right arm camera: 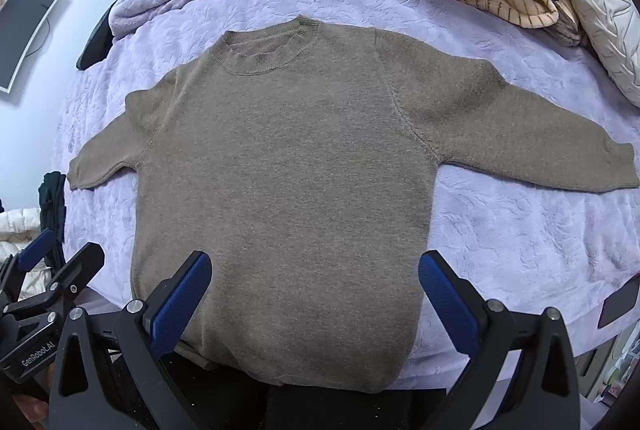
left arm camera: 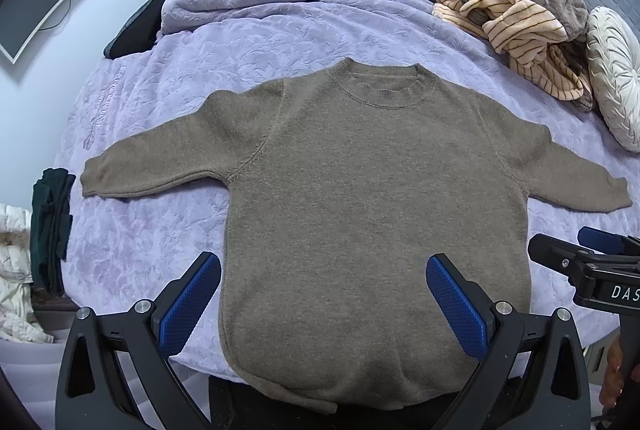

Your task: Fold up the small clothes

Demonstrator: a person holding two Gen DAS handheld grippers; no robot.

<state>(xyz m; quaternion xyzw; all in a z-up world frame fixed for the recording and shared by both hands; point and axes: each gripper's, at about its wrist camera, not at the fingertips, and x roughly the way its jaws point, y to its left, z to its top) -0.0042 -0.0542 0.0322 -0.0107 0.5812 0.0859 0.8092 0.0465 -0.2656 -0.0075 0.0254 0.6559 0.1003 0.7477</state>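
My left hand-held gripper (left arm camera: 323, 294) and right hand-held gripper (right arm camera: 315, 290), both spread wide and empty, hover over the brown sweater (left arm camera: 372, 214) lying flat on the bed (left arm camera: 168, 230) (hem overhanging); a shallow pinch risks dragging it askew.

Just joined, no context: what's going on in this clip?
A person with a gripper in each hand is about to fold a brown sweater spread flat, face up, on a lilac bedspread, both sleeves out to the sides. The left gripper and right gripper are both open near the hem, gripping nothing; whether they touch the fabric is unclear. No fold has been made yet. A striped garment lies bunched at the far right beside a round pillow.
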